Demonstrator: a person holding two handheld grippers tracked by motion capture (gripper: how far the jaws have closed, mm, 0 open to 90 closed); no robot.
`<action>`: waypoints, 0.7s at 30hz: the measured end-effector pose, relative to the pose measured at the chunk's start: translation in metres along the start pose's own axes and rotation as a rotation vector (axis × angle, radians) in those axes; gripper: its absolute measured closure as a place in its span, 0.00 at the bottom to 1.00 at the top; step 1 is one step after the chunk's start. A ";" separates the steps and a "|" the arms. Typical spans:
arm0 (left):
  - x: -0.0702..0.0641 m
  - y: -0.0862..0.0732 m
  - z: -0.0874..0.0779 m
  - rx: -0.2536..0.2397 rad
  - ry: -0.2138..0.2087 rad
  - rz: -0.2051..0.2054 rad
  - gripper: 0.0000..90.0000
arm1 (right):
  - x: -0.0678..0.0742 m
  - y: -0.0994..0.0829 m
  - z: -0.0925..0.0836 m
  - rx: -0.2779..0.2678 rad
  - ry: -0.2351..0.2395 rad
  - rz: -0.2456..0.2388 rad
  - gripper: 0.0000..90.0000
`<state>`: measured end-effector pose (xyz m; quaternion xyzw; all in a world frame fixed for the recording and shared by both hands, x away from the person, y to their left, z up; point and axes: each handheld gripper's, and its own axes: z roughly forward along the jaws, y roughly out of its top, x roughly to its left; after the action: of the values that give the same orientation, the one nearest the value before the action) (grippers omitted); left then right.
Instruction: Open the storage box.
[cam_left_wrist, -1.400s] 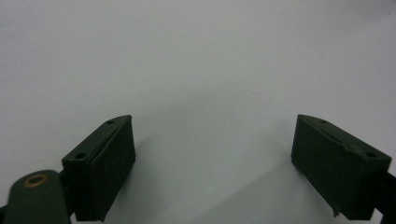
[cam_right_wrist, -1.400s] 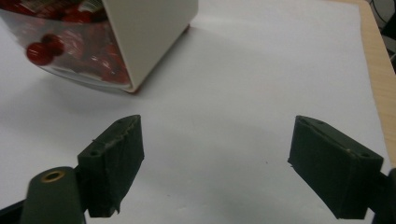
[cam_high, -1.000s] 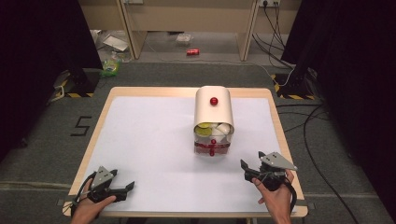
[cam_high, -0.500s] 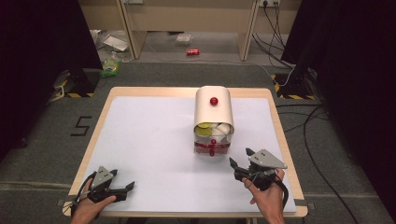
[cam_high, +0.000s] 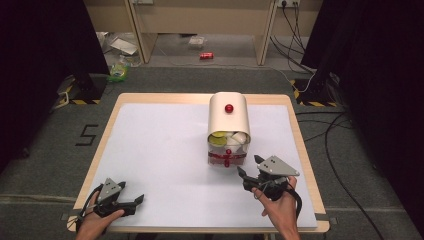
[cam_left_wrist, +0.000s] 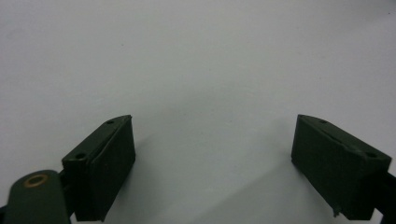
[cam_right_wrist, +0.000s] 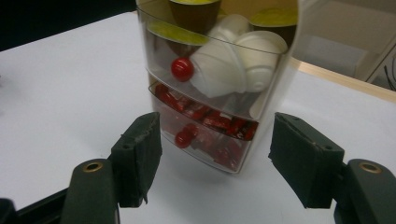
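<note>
A white round-topped box (cam_high: 228, 120) with a red knob on top stands on the right half of the table. Its clear front holds two drawers with red knobs. The upper drawer (cam_right_wrist: 219, 60) holds white and yellow-lidded capsules, and the lower drawer (cam_right_wrist: 205, 126) holds red packets. My right gripper (cam_high: 248, 166) (cam_right_wrist: 215, 140) hovers just in front of the drawers at their right, pointing at them. It is open: its jaws have just been closing, with nothing between them. My left gripper (cam_high: 132, 192) (cam_left_wrist: 212, 135) rests open over bare white surface at the front left.
The white tabletop (cam_high: 160, 145) has a wooden rim. On the floor beyond it lie a red can (cam_high: 206, 55), a green packet (cam_high: 118, 74) and cables (cam_high: 330, 130). Dark curtains hang at both sides.
My right gripper has moved left and away from the front edge, closer to the box's drawers, and its jaws have narrowed. The left gripper has stayed put.
</note>
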<state>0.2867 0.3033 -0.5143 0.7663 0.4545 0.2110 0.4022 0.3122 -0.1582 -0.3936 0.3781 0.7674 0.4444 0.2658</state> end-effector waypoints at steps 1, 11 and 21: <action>0.000 0.000 0.000 0.000 0.000 0.000 0.14 | 0.001 0.002 0.000 -0.001 0.001 -0.002 0.38; 0.000 0.000 0.000 0.001 0.000 0.001 0.14 | 0.008 0.017 0.007 -0.018 0.024 -0.024 0.40; 0.000 0.000 0.000 0.000 0.000 0.000 0.14 | 0.016 0.028 0.017 -0.022 0.038 -0.040 0.40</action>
<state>0.2867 0.3034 -0.5143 0.7665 0.4543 0.2109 0.4020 0.3253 -0.1283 -0.3773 0.3513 0.7747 0.4547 0.2639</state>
